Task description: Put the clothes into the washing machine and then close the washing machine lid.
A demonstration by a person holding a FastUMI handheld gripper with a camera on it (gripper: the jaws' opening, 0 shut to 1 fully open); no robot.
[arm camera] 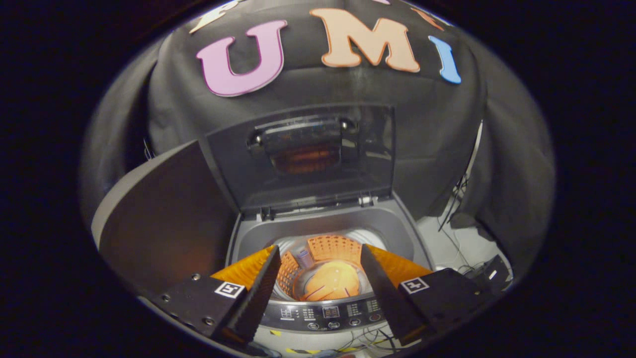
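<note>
1 washer (397,233) – lid (318,159) up – claw (320,298) agape

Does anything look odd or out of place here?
Nothing stands out. The washer's lid stands open and upright, the drum below looks intact, and the claw hangs open above it, holding nothing.

The gripper (320,293) is built as two long, flat, wedge-shaped fingers (256,298) whose inner faces are ribbed with fine ridges. Each finger is carried on a dark, blocky mount (198,301) in which round screw heads are set, and a small square white tag (229,289) printed with a black coded pattern is stuck on top of each mount. The fingers are spread wide, with nothing pressed between them.
</note>
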